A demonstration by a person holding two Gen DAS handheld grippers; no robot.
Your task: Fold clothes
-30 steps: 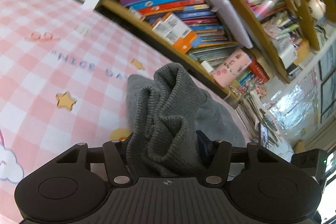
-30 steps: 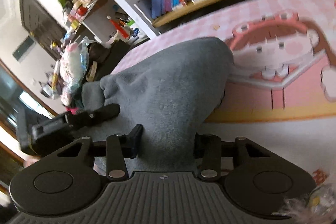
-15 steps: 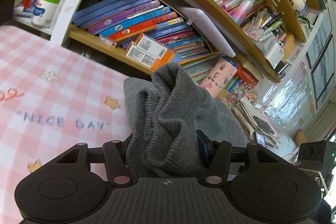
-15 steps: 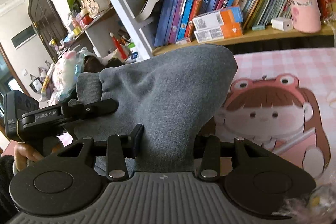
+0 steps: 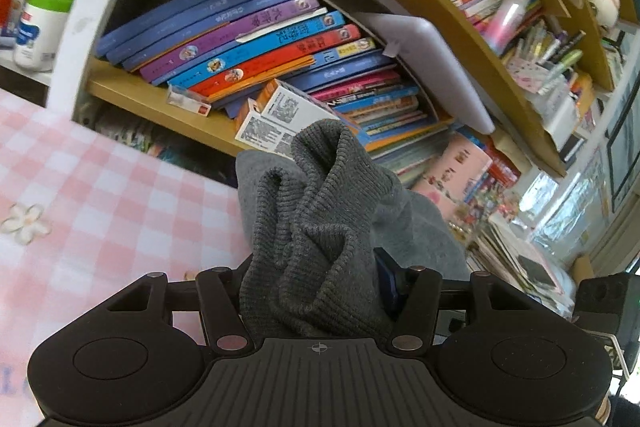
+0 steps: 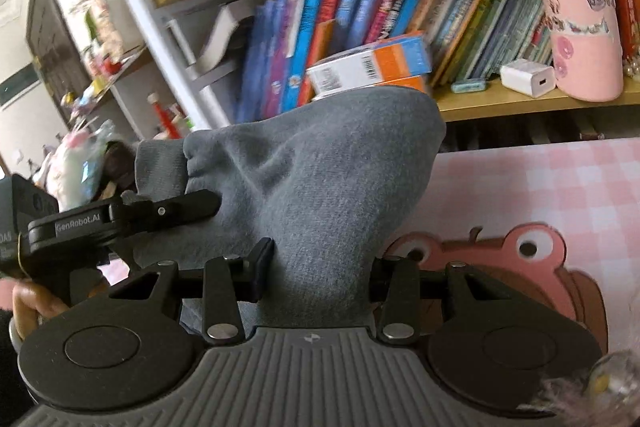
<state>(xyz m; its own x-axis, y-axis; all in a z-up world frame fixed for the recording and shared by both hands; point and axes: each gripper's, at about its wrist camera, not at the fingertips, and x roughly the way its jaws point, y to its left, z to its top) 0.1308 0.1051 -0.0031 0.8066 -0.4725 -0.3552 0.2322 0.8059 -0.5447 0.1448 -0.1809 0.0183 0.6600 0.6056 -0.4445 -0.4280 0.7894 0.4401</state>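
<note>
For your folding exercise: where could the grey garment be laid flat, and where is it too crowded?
Free: pink checked tablecloth left of the grey garment, and the cloth right of it, by the cartoon print. Crowded: bookshelf behind.

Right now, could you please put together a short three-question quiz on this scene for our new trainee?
1. True or false: the left gripper is shut on the ribbed part of the grey garment.
2. Which surface lies under the garment? A) pink checked tablecloth B) bare wood C) green carpet.
3. Fill in: in the right wrist view, the right gripper is shut on the garment, and the white charger sits on the ____ behind it.

Key: 1 true; 2 A; 3 shelf.
</note>
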